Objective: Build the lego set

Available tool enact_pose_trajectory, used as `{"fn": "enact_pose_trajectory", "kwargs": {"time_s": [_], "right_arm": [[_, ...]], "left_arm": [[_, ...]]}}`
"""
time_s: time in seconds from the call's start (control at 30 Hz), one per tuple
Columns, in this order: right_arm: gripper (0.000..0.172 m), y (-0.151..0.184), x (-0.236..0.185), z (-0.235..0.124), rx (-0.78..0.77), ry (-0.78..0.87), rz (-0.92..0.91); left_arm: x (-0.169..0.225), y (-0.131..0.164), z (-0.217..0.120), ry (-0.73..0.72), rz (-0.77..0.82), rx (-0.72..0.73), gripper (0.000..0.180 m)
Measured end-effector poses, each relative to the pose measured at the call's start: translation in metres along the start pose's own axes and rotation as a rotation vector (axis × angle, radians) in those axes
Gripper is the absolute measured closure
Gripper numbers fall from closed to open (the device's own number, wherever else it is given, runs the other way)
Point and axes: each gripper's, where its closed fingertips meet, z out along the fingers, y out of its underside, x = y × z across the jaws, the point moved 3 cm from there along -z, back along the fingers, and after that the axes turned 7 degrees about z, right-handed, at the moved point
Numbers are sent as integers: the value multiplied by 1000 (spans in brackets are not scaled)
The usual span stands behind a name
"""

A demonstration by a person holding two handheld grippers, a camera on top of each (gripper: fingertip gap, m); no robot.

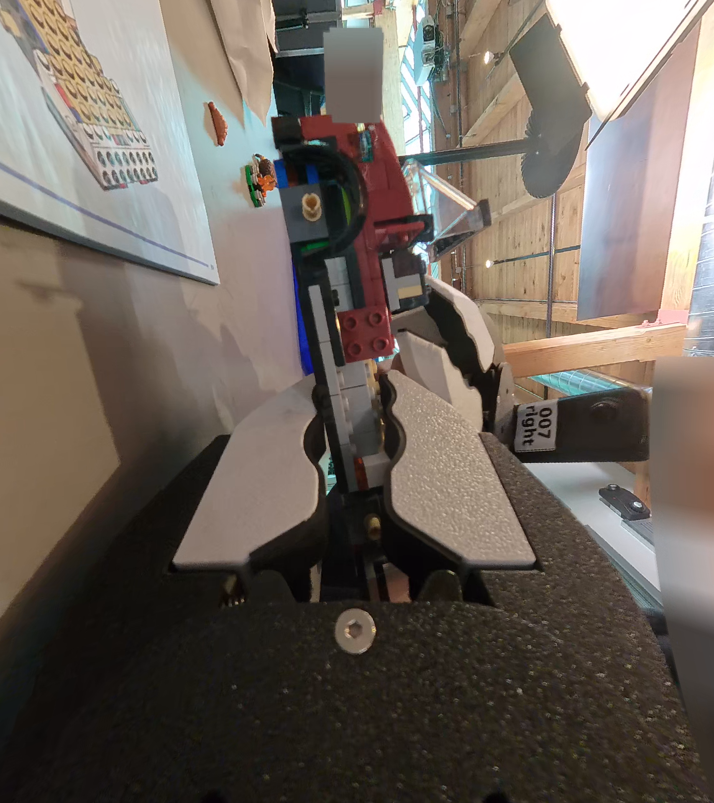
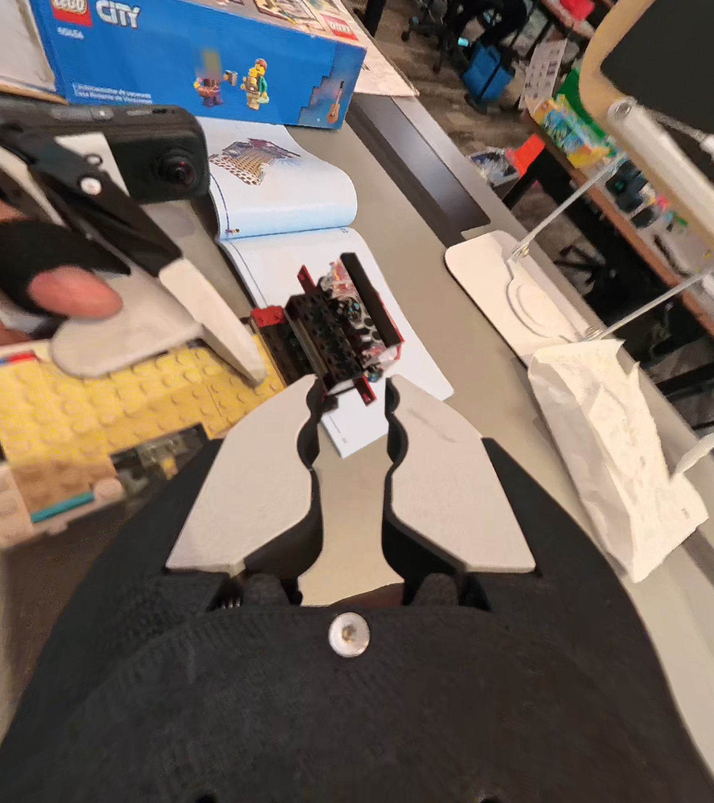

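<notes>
I'm clamping my left gripper (image 1: 348, 417) on the grey and black end of a dark red brick model (image 1: 346, 243), pads pressing both sides, holding it up off the table (image 2: 455, 304) over the open instruction booklet (image 2: 285, 195). My right gripper (image 2: 350, 404) is standing apart just at the model's near end, nothing gripped. The blue toy box (image 2: 198, 65) is sitting closed at the back, contents hidden, and a yellow studded build (image 2: 85, 413) is lying below the left gripper.
</notes>
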Motion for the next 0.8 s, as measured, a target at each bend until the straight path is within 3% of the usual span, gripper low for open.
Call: {"fn": "enact_pose_trajectory", "kwargs": {"time_s": [0.23,0.43,0.6,0.8], "right_arm": [[120,28,6,-25,52,1,-457],[92,31,-9,-15,222,-1,-820],[91,22,-14,-7,366,85,-938],[96,22,-23,-3,407,120,-1040]], "left_arm": [[5,-2,-1,33,-15,-1,158],[10,2,2,88,-42,-39,158],[12,6,5,94,-33,-62,158],[8,9,6,75,-45,-76,158]]}}
